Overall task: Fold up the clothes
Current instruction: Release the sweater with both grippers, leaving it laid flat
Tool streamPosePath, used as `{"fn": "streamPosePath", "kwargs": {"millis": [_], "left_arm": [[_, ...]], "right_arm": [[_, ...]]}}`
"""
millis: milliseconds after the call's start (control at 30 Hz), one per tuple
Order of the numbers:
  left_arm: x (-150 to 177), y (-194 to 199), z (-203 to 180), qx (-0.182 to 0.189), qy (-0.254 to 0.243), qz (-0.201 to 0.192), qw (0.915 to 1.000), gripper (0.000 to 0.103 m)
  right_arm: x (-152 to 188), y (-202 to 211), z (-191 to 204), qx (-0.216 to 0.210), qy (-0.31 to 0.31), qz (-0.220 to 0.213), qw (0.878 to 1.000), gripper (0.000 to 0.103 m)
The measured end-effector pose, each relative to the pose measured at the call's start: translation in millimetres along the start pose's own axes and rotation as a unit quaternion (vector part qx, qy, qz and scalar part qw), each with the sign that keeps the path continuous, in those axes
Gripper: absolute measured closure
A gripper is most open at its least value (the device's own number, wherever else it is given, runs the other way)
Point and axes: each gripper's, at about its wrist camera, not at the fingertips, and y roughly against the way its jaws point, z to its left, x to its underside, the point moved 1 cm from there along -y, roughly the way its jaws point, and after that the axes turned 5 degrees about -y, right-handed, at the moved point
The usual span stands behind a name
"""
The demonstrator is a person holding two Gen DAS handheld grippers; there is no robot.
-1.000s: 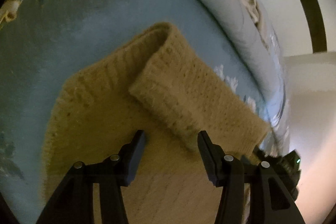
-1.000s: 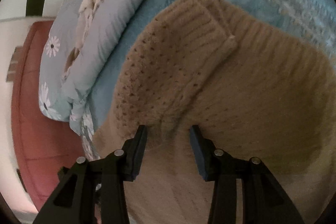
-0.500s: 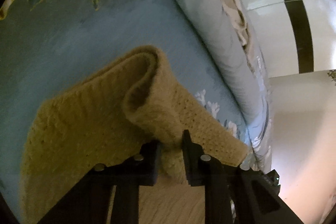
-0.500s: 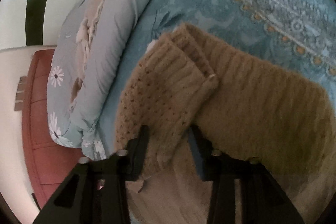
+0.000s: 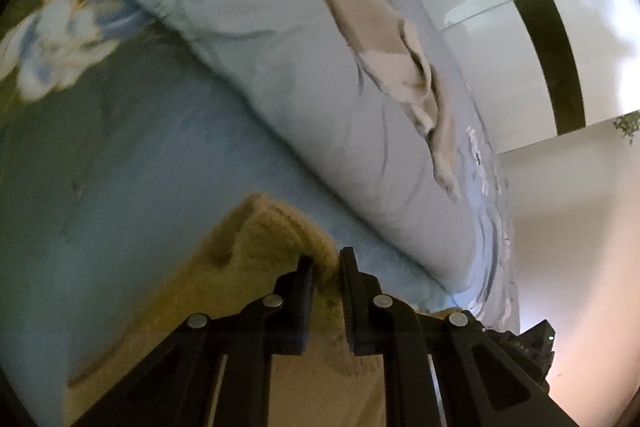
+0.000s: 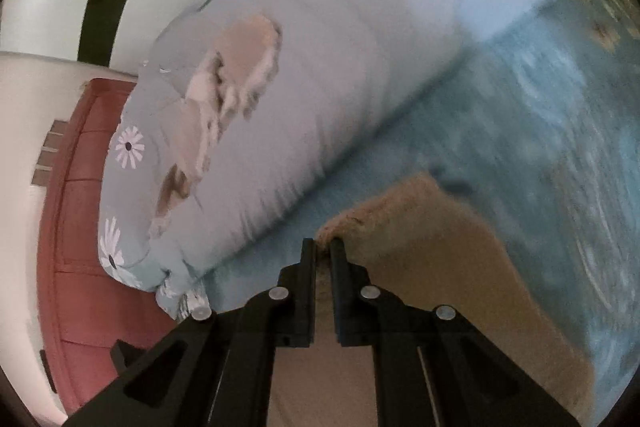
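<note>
A beige knitted sweater (image 5: pixel 256 259) lies on a blue patterned bedspread (image 5: pixel 120 195). My left gripper (image 5: pixel 326 267) is shut on a bunched fold of the sweater, lifted off the bed. In the right wrist view the sweater (image 6: pixel 432 243) hangs to the right, and my right gripper (image 6: pixel 323 251) is shut on its fuzzy edge. Most of the sweater is hidden beneath the grippers.
A large light-blue floral pillow or duvet (image 5: pixel 320 75) lies along the bed just ahead, also in the right wrist view (image 6: pixel 300 107). A red padded headboard (image 6: pixel 72 227) is at left. A white wall with a dark stripe (image 5: pixel 540 19) stands behind.
Both grippers closed on the sweater's folded sleeve area and lifted it. The views tilted up toward the pillow and wall, and much less of the sweater shows.
</note>
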Motion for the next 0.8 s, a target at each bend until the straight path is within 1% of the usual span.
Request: {"fn": "streamPosePath", "kwargs": {"millis": [67,133,167,233,333,400,433,467,533,567,600,633,733,800], "left_arm": [[-5,-6,-1,-0.007,-0.001,0.009,0.9999,0.079],[-8,-10,-1,-0.010,-0.002,0.013,0.9999,0.061],[-9,-10,-1,-0.009,-0.002,0.012,0.9999,0.059],[-13,-9,-3,-0.007,-0.003,0.010,0.9999,0.049],[-13,2,-4,-0.005,-0.006,0.011,0.9999,0.048],[-9,12,-6,-0.008,-0.015,0.015,0.9997,0.047],[-4,17,-6,-0.012,-0.027,0.022,0.9993,0.047],[6,24,-7,-0.021,-0.048,0.031,0.9982,0.046],[34,43,1,-0.055,-0.089,0.038,0.9937,0.044],[49,52,8,-0.071,-0.101,0.040,0.9915,0.043],[63,59,15,-0.087,-0.110,0.043,0.9892,0.043],[82,68,25,-0.101,-0.115,0.048,0.9870,0.043],[133,90,57,-0.126,-0.103,0.063,0.9847,0.043],[166,104,75,-0.141,-0.093,0.072,0.9830,0.043]], "right_arm": [[-6,-6,4,0.010,0.008,0.003,1.000,0.096],[-10,-13,9,0.019,0.019,0.006,1.000,0.096],[-10,-17,13,0.023,0.028,0.008,0.999,0.096],[-14,-17,20,0.031,0.043,0.005,0.999,0.095],[-19,-16,30,0.042,0.064,0.000,0.997,0.094],[-15,-9,35,0.043,0.080,0.000,0.996,0.094],[-9,-1,32,0.042,0.087,0.005,0.995,0.094],[-3,8,28,0.042,0.093,0.010,0.995,0.094],[11,26,19,0.041,0.106,0.020,0.993,0.093],[17,35,15,0.040,0.112,0.025,0.993,0.092],[25,48,2,0.050,0.108,0.025,0.993,0.085],[33,61,-13,0.061,0.103,0.024,0.993,0.078],[57,100,-56,0.095,0.086,0.022,0.991,0.077],[75,128,-83,0.114,0.064,0.019,0.991,0.077]]}}
